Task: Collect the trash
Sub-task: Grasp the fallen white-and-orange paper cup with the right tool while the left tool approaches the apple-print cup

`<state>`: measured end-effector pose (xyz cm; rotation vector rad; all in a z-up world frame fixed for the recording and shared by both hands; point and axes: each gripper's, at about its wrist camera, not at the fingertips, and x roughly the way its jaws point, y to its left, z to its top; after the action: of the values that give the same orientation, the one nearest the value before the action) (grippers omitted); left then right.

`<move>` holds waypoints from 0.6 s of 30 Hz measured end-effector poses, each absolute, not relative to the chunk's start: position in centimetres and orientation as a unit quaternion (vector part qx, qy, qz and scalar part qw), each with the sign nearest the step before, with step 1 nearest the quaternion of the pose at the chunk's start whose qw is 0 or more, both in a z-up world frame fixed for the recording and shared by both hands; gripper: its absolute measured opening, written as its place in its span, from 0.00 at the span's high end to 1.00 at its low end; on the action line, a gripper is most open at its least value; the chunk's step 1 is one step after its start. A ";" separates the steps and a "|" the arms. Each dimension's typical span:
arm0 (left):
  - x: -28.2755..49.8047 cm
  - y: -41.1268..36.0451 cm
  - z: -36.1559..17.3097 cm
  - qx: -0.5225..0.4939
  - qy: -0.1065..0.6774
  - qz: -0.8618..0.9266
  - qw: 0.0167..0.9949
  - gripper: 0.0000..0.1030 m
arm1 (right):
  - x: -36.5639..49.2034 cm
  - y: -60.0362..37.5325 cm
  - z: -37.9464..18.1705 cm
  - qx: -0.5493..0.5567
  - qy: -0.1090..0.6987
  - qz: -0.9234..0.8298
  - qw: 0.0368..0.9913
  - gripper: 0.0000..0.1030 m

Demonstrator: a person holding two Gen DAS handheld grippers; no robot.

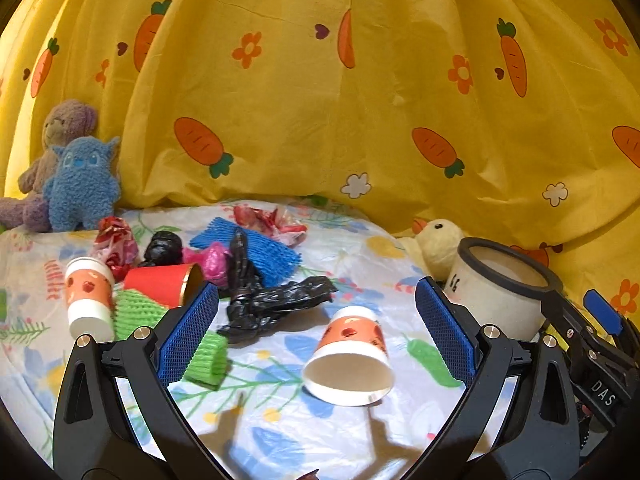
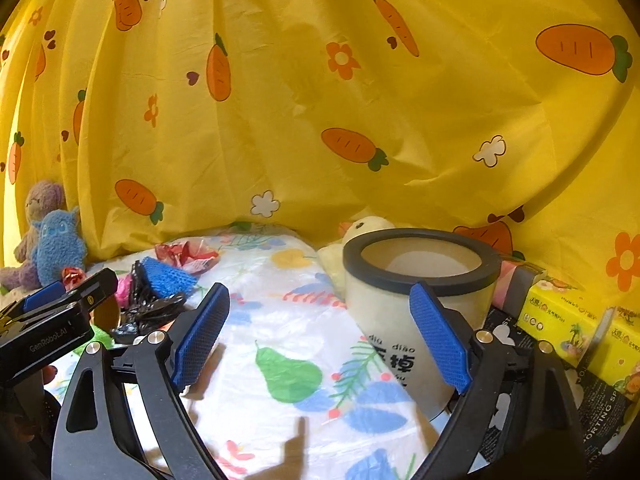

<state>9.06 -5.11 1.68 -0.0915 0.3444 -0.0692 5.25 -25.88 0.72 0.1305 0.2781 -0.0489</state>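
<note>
- The left gripper (image 1: 316, 328) stands wide open and holds nothing; a tipped paper cup (image 1: 350, 354) lies on the floral sheet (image 1: 280, 420) between its jaws, mouth toward the camera.
- The right gripper (image 2: 320, 340) is likewise open and empty, with the bin (image 2: 420, 280) at its 1 o'clock, touching its right pad.
- Remaining litter sits at the left gripper's 10 o'clock: a red cup (image 1: 164, 282), black bag (image 1: 264, 300) and blue mesh (image 1: 256, 252).
- Judgement: the step is grasping the tipped cup. Close across its wall, gently, to avoid crushing it.
- Keep the plush toys (image 1: 80, 184) out of the collection.
</note>
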 end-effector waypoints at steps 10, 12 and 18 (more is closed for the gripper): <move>6.4 0.2 0.4 -0.057 0.176 0.027 0.982 0.06 | 5.4 -20.6 -1.7 0.047 0.178 0.017 0.983 0.14; 6.2 0.8 0.2 -0.059 0.178 0.033 0.982 0.06 | 5.8 -19.6 -2.2 0.037 0.190 0.025 0.981 0.14; 6.0 2.7 -0.4 -0.064 0.181 0.050 0.980 0.06 | 7.7 -16.5 -3.6 0.008 0.215 0.048 0.975 0.23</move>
<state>5.98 2.71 -0.36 -0.1285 0.3640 0.1005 7.69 -16.52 -3.57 0.0171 0.4346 0.0972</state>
